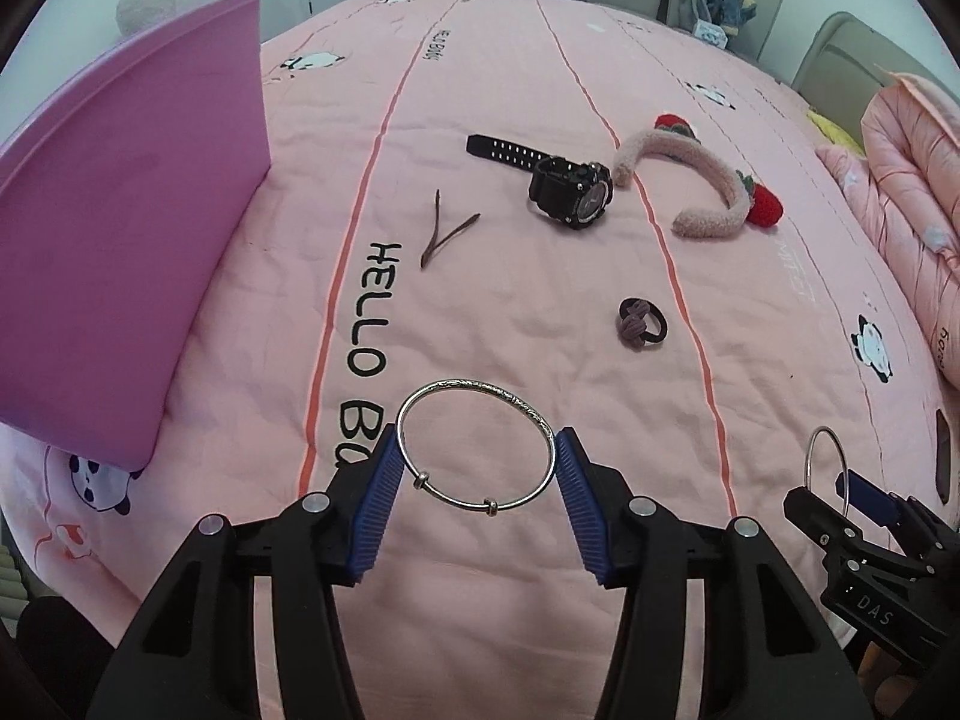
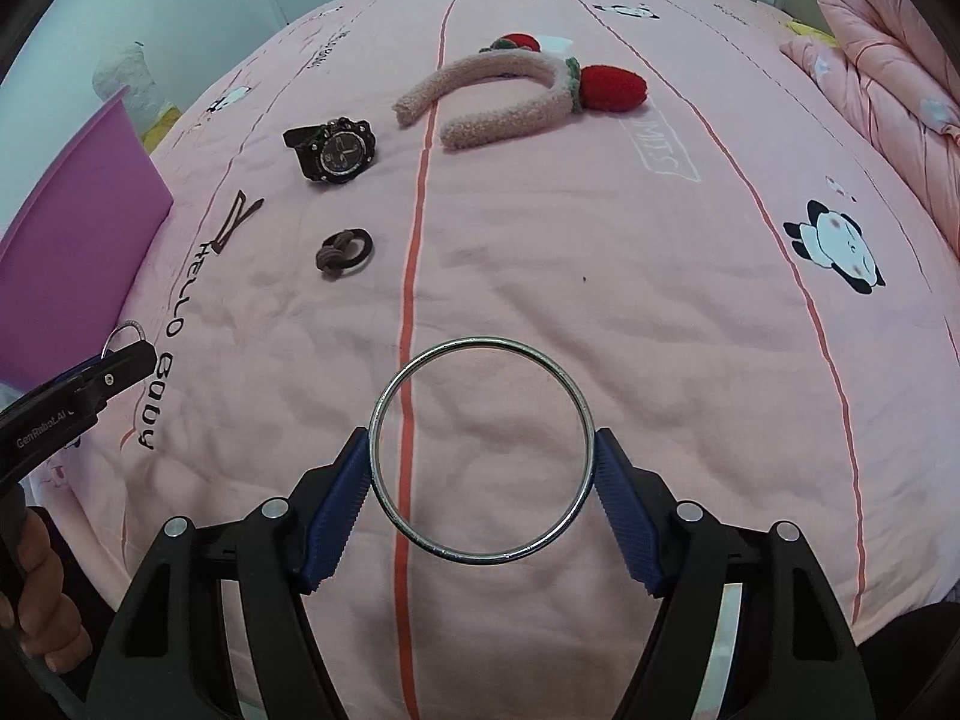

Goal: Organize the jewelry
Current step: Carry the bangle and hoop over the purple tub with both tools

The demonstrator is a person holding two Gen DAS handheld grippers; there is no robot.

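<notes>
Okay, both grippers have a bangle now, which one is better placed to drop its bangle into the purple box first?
Left, probably. The left gripper, shut on the beaded silver bangle, has the purple box close on its own left. The right gripper, holding the plain silver bangle, sits farther away, with the left gripper between.

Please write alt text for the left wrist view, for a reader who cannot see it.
The left gripper holds a silver bangle between its blue pads over a pink bedspread. Beyond lie a black watch, a pink headband, a hair tie and a hair clip; a purple box stands left.
</notes>
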